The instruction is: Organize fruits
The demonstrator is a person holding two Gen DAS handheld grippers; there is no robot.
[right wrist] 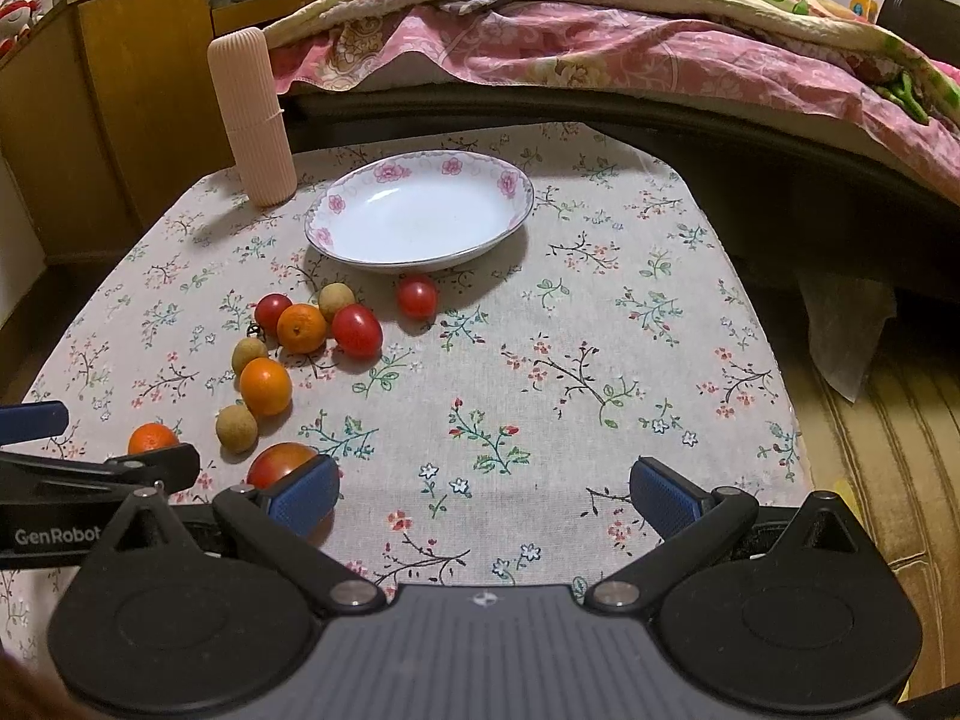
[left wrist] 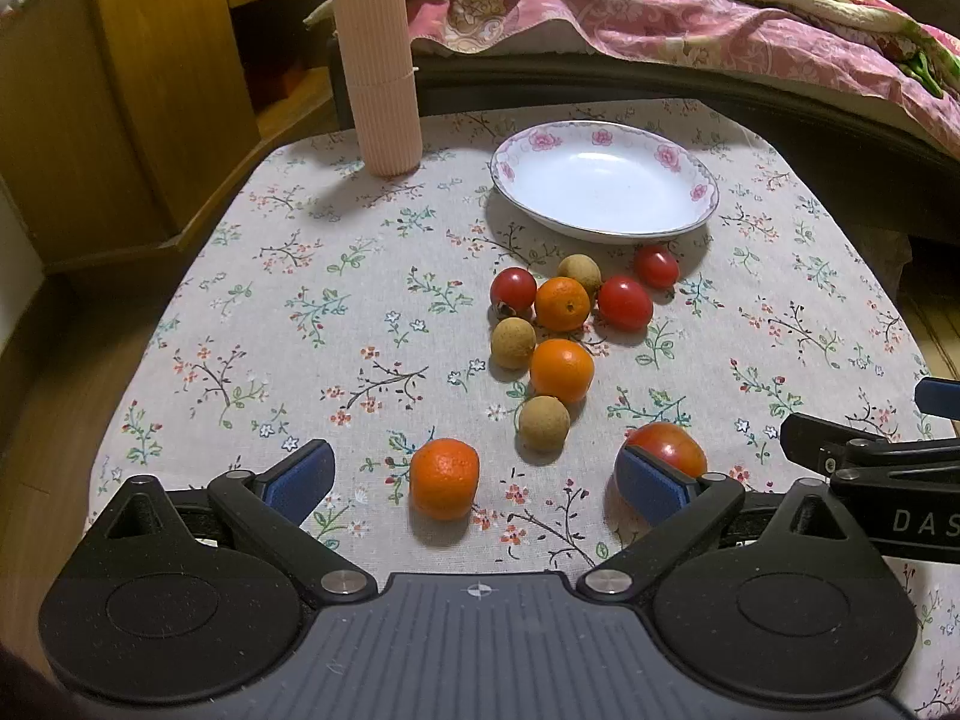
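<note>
A floral cloth covers the bench (left wrist: 252,312), with a bed under a pink quilt (left wrist: 660,18) beyond its far edge and a wooden cabinet (left wrist: 150,90) off its left side. In the left wrist view, the left claw (left wrist: 477,480) stands wide apart above the near edge — an orange (left wrist: 444,478) lies between its fingers, touching neither. A larger tomato (left wrist: 672,447) sits just behind the right finger. More oranges, longans and cherry tomatoes cluster toward the empty plate (left wrist: 603,180) near the far edge; a ribbed pink tube (left wrist: 378,72) stands upright at the far left corner.

In the right wrist view, the right claw (right wrist: 483,495) is also wide, holding nothing — only bare cloth lies between its fingers. The fruits (right wrist: 300,330) spread along the left side, the plate (right wrist: 420,213) behind them.
</note>
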